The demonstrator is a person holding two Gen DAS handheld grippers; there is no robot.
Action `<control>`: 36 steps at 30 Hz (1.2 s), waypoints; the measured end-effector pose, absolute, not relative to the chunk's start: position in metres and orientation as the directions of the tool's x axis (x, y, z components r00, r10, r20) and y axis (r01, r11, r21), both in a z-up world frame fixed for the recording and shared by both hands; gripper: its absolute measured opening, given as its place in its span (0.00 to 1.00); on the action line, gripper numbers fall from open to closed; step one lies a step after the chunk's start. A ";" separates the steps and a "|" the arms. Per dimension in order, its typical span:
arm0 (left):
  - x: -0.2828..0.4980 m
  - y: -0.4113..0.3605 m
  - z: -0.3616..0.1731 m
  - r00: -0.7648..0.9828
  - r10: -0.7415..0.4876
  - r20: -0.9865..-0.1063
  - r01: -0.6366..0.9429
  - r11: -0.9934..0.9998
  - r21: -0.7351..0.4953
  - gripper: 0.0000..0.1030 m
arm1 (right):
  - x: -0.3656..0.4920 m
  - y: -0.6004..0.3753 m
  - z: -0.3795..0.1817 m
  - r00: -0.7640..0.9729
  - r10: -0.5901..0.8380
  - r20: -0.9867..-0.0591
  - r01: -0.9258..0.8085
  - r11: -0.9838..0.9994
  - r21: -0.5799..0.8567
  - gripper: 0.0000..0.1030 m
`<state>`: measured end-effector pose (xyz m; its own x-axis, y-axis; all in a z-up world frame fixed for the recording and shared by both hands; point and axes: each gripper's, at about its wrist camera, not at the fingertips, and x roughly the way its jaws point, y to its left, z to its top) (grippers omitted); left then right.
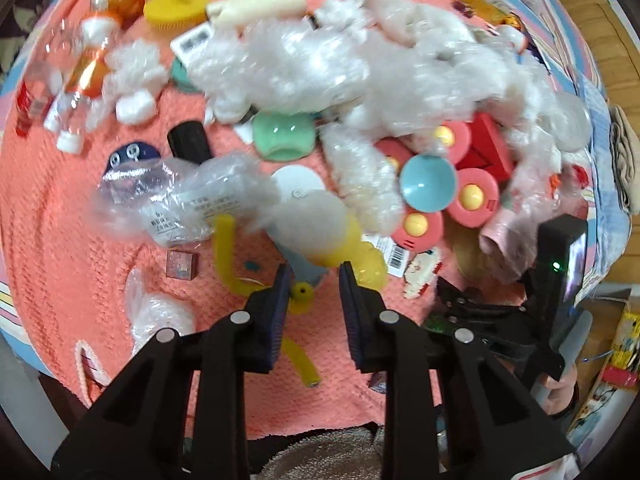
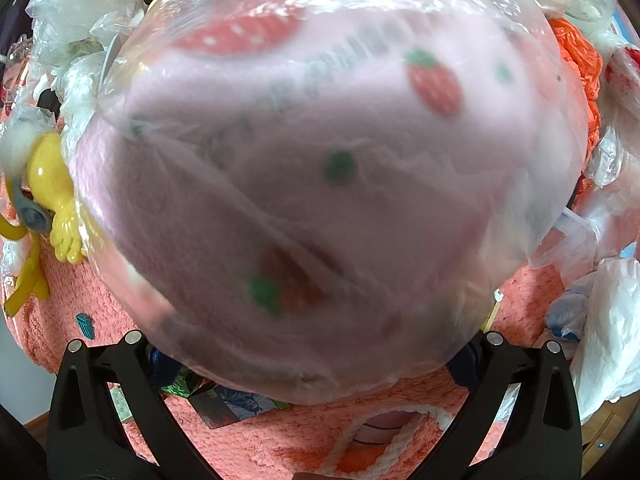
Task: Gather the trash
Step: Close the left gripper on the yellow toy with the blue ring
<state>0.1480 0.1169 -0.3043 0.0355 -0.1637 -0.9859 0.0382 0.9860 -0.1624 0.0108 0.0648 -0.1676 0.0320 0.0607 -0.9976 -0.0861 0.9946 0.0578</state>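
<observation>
A coral towel point(image 1: 60, 240) is strewn with trash and toys. My left gripper point(image 1: 316, 284) hangs open just above it with nothing between its pads; a yellow tube point(image 1: 226, 248) and a yellow toy point(image 1: 352, 248) lie right ahead. A clear labelled bag point(image 1: 180, 200) lies to the front left, and a big heap of white plastic wrap point(image 1: 360, 60) lies farther back. In the right wrist view a pink strawberry-print bundle in clear plastic point(image 2: 312, 168) fills the frame. It sits between the wide-spread fingers of my right gripper point(image 2: 310, 356), hiding the pads.
Clear bottles point(image 1: 76, 92) lie at the far left. A green dish point(image 1: 282, 138) and a pink spinner toy with a blue cup point(image 1: 428, 184) sit mid-table. An orange bag point(image 2: 580, 52) and white bags point(image 2: 612, 320) crowd the right. The towel edge point(image 1: 320, 428) is close below.
</observation>
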 end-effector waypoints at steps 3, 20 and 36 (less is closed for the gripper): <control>0.145 0.109 -0.304 0.043 -0.115 -0.992 0.050 0.992 -0.112 0.24 | 0.011 0.066 -0.167 0.034 0.061 -0.998 -0.086 0.995 0.058 0.97; 0.128 0.114 -0.335 -0.007 -0.097 -0.995 0.050 0.994 -0.097 0.34 | 0.007 0.069 -0.163 0.003 0.042 -0.999 -0.126 0.991 0.041 0.96; 0.141 0.107 -0.316 -0.006 -0.118 -0.993 0.081 0.990 -0.118 0.41 | 0.009 0.064 -0.134 0.056 0.044 -0.997 -0.129 0.991 0.037 0.96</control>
